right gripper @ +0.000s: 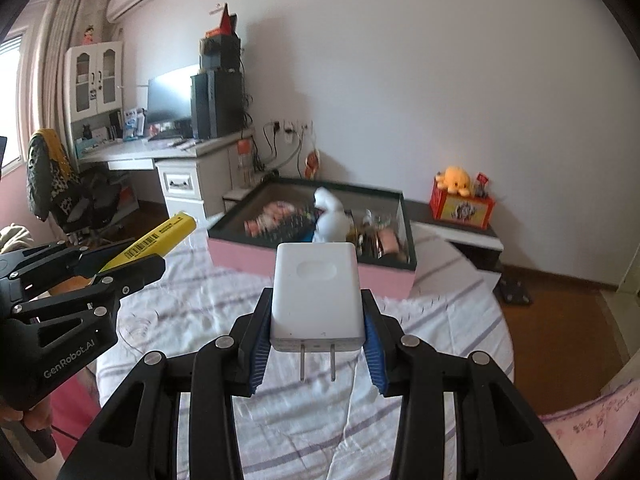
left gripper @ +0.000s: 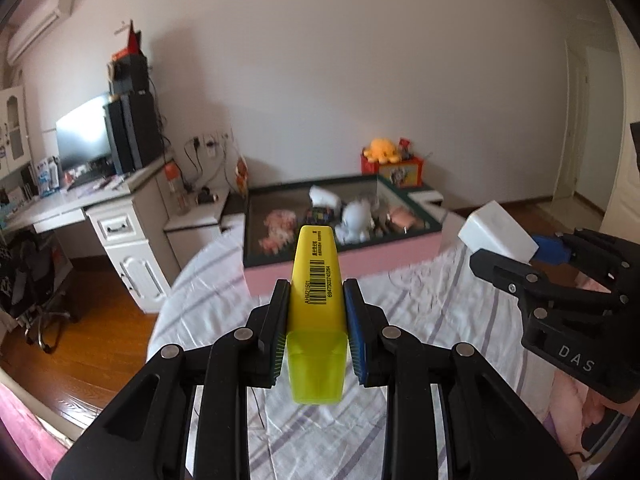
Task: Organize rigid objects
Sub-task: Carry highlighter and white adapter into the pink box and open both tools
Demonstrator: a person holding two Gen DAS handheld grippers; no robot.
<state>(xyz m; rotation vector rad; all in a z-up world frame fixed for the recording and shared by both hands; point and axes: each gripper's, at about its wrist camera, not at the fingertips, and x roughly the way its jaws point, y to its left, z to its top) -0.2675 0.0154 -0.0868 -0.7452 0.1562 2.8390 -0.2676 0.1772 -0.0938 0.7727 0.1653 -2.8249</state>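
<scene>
One highlighter [left gripper: 316, 276], one charger [right gripper: 318, 296], held.

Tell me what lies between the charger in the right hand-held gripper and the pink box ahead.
Only striped bedsheet: in the right wrist view, nothing else lies between the white charger and the pink box.

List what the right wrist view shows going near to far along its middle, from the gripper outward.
right gripper → white charger clamped in it → striped sheet → pink-sided box → white plush toy inside the box → back wall.
</scene>
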